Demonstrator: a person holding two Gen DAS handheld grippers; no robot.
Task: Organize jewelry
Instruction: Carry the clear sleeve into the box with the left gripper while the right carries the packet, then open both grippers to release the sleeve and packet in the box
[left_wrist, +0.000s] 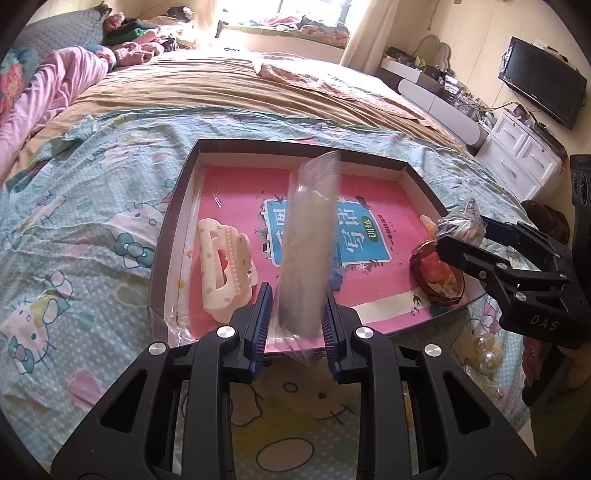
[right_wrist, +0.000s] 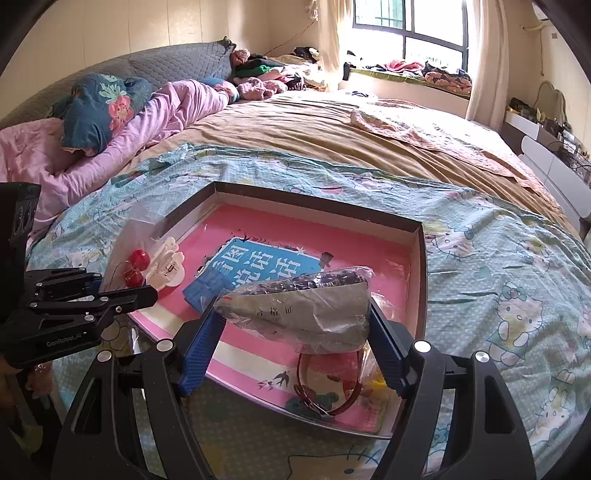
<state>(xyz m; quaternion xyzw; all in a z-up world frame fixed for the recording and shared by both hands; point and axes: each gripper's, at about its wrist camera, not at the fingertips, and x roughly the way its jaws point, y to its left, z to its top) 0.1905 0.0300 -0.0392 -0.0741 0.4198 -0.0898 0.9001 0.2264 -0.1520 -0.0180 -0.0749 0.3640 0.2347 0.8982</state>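
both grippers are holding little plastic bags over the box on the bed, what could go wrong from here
1. The left gripper pinches its clear bag only near the bottom edge; the bag stands tall and blurred, so it may flop or slip out.
2. The right gripper holds a crinkled bag of beads between widely spread fingers; slick plastic could slide free and land on the red bracelet below.
3. The box sits on soft bedding, so a bump might tip it.

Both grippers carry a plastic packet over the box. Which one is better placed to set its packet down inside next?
Probably the right gripper: its beaded packet hangs over the box's pink floor, beside the red bangle. The left gripper sits at the near rim, its clear packet standing tall.
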